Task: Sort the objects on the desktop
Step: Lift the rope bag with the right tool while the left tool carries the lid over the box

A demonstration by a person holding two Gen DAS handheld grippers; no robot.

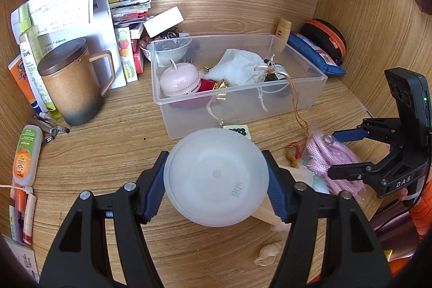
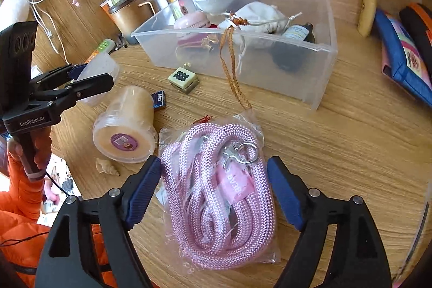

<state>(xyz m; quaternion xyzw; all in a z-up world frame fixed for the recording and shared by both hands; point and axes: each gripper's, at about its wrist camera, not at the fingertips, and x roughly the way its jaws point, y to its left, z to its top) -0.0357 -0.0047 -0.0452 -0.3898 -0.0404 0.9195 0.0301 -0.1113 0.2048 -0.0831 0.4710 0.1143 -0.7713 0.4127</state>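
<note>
My left gripper (image 1: 216, 155) is shut on a translucent white round lid (image 1: 216, 180), held above the wooden desk (image 1: 108, 153). In the right wrist view that lid (image 2: 101, 72) shows in the left gripper (image 2: 91, 76), above an open tub (image 2: 125, 126) lying on its side. My right gripper (image 2: 214, 163) is open, its blue pads (image 2: 143, 188) flanking a coiled pink rope in a clear plastic bag (image 2: 216, 193) on the desk, with small gaps either side. The left wrist view shows the right gripper (image 1: 333, 153) over the pink rope (image 1: 334, 161).
A clear plastic bin (image 1: 297, 99) holds a white pouch (image 1: 237, 66), a pink round gadget (image 1: 179, 81) and a small bottle; a gold cord hangs over its rim. A mahjong tile (image 2: 182, 78), a shell (image 2: 106, 166), a brown mug (image 1: 73, 82) and a blue pencil case (image 2: 399, 56) sit around.
</note>
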